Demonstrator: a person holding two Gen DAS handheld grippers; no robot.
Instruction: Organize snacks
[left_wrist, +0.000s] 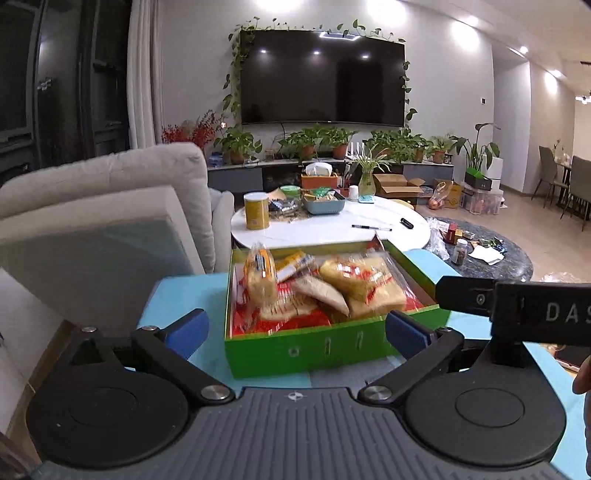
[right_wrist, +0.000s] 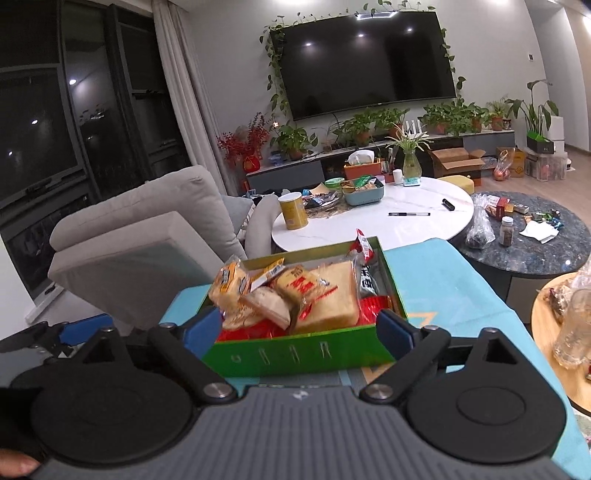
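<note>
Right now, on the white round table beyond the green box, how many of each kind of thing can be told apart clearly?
Yellow can: 1
Pen: 1
Blue basket: 1
Plant vase: 1
Small black item: 1
Total: 5; the clutter behind the can is too small to count.

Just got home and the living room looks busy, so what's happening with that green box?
A person holds a gripper in each hand over a green box packed with wrapped snacks on a blue mat. The left gripper and right gripper are both open and empty, hovering at the box's near edge.

"DAS" on right tool (left_wrist: 517, 314)
</note>
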